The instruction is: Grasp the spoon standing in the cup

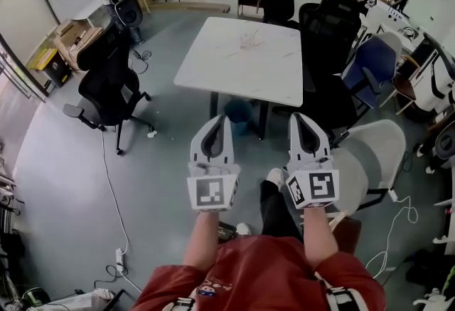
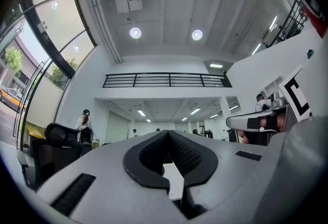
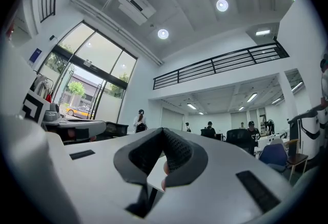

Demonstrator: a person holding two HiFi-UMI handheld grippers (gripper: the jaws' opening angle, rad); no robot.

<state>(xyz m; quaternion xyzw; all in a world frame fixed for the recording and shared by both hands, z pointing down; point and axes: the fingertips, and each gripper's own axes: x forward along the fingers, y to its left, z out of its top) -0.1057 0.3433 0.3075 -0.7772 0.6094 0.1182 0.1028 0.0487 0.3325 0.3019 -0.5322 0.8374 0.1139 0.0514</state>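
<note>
The left gripper (image 2: 166,134) has its jaws pressed together at the tips with nothing between them, and the right gripper (image 3: 163,130) is pressed together and empty too. In the head view both are held side by side just in front of the person's chest, pointing toward the far side of the room, with only floor below them.

The task's things are well apart from both grippers. A clear cup (image 1: 250,38) stands on the far half of the white table (image 1: 213,78), ahead and slightly left of the right gripper. The spoon should be in that cup, but at this range it is too small to make out.

The step in hand looks like the approach, so I would walk up to the table's near edge first. One gripper should then spread before it nears the cup, come down from above along the handle, and close on it above the rim so the cup is not tipped.

Under the table's near edge sits a dark blue bin (image 1: 238,112); its contents cannot be seen.
</note>
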